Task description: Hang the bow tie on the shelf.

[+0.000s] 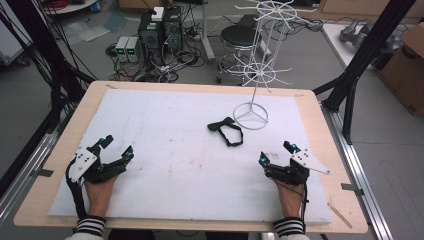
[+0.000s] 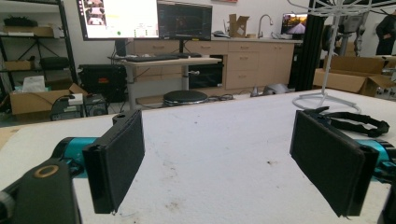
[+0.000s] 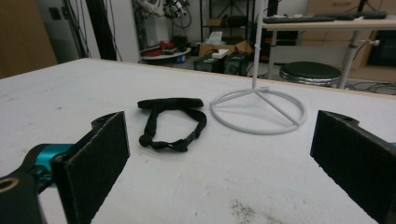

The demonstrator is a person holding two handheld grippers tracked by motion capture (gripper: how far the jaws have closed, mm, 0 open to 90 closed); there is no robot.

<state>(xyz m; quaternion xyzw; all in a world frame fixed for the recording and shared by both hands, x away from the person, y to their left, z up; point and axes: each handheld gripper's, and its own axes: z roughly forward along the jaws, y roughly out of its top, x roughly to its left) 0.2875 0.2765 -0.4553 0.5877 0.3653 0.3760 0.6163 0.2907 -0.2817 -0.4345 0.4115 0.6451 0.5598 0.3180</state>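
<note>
Black bow tie [image 1: 226, 129], strap looped, flat on white mat [image 1: 165, 150]

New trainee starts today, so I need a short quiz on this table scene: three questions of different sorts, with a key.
1. True or false: the bow tie lies flat on the white mat, held by neither gripper.
2. Which gripper is nearer the bow tie? A) left gripper B) right gripper
3. Fill in: the bow tie lies beside the ring base of the white wire ____.

Key: 1 true; 2 B; 3 stand.
</note>
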